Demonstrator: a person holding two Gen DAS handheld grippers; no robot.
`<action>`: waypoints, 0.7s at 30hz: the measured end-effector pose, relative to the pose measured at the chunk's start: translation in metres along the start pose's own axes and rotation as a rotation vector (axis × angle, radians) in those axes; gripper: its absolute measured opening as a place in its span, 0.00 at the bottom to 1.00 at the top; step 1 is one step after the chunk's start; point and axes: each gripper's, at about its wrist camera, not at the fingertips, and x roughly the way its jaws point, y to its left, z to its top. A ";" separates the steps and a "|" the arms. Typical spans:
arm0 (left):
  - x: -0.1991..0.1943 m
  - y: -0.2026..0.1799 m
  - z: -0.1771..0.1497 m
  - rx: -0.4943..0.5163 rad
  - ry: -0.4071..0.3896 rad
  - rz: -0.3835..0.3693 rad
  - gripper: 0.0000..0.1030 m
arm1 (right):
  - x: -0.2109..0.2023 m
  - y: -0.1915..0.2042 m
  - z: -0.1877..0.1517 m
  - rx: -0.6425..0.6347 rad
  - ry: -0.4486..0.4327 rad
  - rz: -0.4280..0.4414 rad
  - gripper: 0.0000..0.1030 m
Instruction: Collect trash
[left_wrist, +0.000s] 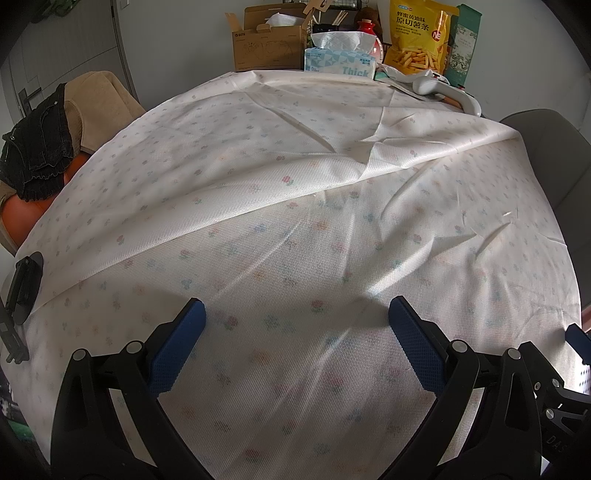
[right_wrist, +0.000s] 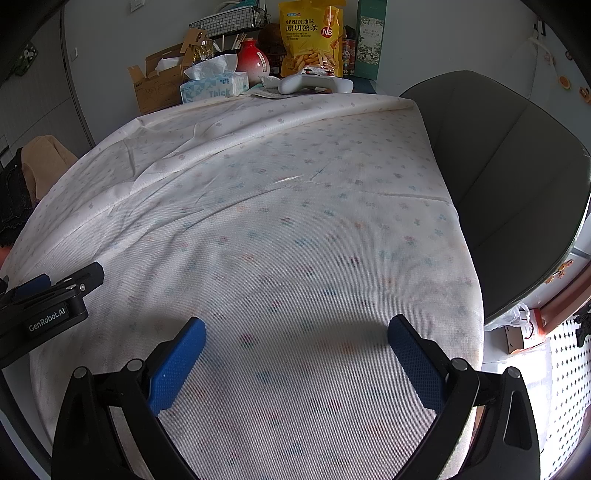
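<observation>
We held both tongs wide apart over the near part of the table, the left tongs (left_wrist: 297, 317) and the right tongs (right_wrist: 295, 332) each with nothing between the blue pads. No loose trash lay on the open cloth (left_wrist: 258, 206). The likeliest candidates sat at the far edge: a flat paper scrap (right_wrist: 269, 94) under the white controller (right_wrist: 314, 85), beside the tissue box (right_wrist: 214, 86) and the yellow snack bag (right_wrist: 310, 40). We judged the scrap light and limp, best pinched at a free edge. The bag would crinkle and slip, so its top seam seemed the safer hold. The cloth was thin, flowered and creased, with one long fold running across it. A grey chair (right_wrist: 509, 166) stood right, a tan one (left_wrist: 96, 99) left.
</observation>
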 end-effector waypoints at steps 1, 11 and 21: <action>0.000 0.000 0.000 0.000 0.000 0.000 0.96 | 0.000 0.001 -0.001 0.000 0.000 0.000 0.94; 0.000 0.000 0.000 0.000 0.000 0.000 0.96 | 0.000 0.001 -0.001 0.000 0.000 0.000 0.94; 0.000 0.000 0.000 0.000 0.000 0.000 0.96 | 0.000 0.001 -0.001 0.000 0.000 0.000 0.94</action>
